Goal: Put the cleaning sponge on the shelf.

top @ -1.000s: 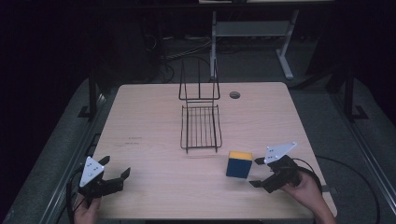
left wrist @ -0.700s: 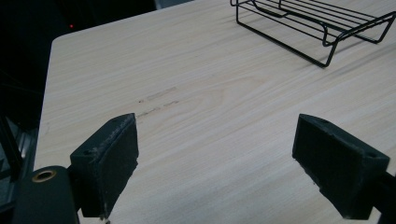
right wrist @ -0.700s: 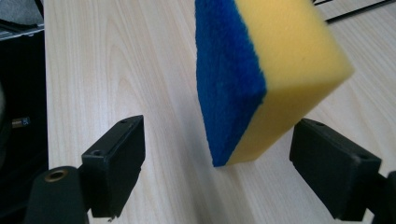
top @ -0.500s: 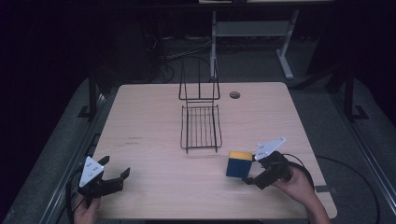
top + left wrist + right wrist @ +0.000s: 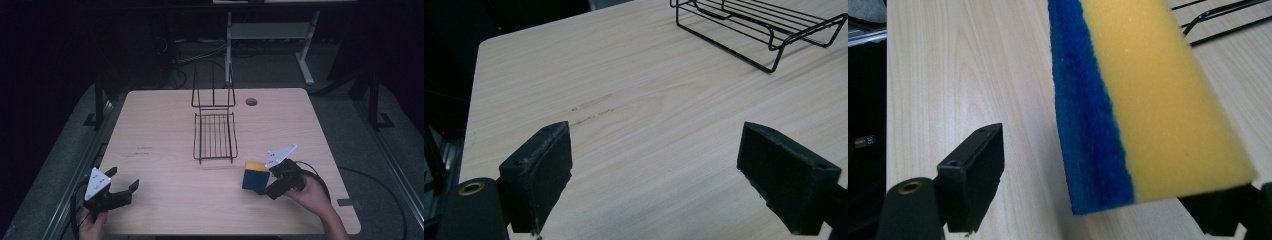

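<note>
- Right gripper [image 5: 265,187] has moved in toward the sponge [image 5: 255,175] since a second ago; the sponge looks shifted slightly left, nearer the bench [image 5: 165,125] middle.
- Right gripper jaws are wide apart, with the sponge [image 5: 1148,115] between them; the right-hand jaw in the right gripper view sits against the yellow face, while the left jaw stands clear of the blue layer, not clamped.
- Sponge stands on edge on the bench, blue scrub side toward the person, yellow on top, just in front of the wire rack [image 5: 215,135].
- Left gripper [image 5: 122,190] is unchanged at the near left bench corner, jaws fully spread, holding nothing, bare wood between them [image 5: 654,165].
- Wire rack [image 5: 764,25] lies well ahead of the left gripper, nothing in it.
</note>
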`<state>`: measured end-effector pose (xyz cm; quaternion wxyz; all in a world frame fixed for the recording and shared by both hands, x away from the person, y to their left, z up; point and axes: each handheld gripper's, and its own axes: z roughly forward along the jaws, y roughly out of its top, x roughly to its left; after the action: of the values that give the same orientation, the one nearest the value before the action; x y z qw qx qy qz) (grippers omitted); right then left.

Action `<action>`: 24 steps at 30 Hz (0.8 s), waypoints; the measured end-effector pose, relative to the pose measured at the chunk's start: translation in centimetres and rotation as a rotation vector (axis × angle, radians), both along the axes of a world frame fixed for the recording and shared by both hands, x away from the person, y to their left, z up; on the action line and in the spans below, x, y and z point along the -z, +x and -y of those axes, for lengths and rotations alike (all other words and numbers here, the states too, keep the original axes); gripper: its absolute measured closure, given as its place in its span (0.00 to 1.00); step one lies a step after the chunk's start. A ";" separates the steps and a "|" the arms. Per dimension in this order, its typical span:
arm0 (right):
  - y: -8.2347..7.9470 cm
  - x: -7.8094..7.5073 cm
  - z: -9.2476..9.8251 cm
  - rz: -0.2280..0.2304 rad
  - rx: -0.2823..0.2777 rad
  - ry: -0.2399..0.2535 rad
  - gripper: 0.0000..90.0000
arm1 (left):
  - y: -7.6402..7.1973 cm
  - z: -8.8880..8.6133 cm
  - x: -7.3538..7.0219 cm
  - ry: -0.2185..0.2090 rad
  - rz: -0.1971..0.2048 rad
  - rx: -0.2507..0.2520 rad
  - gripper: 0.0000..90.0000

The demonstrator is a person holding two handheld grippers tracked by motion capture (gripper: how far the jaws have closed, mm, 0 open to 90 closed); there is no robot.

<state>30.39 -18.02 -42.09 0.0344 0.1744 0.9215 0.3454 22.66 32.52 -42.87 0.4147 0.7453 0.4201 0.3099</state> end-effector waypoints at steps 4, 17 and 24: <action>0.1 0.1 -0.2 0.000 -0.006 -0.007 0.24 | 0.0 0.0 0.0 0.000 0.000 0.000 0.15; 0.4 0.5 -0.5 -0.010 -0.005 -0.020 0.35 | 0.0 0.0 0.0 0.002 0.000 0.003 0.15; 0.4 0.5 -0.5 -0.008 -0.013 -0.020 0.47 | 0.0 0.0 0.0 0.003 -0.001 0.003 0.15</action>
<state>30.84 -17.48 -42.55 0.0299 0.1693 0.9261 0.3357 22.69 32.51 -42.85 0.4140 0.7467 0.4188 0.3092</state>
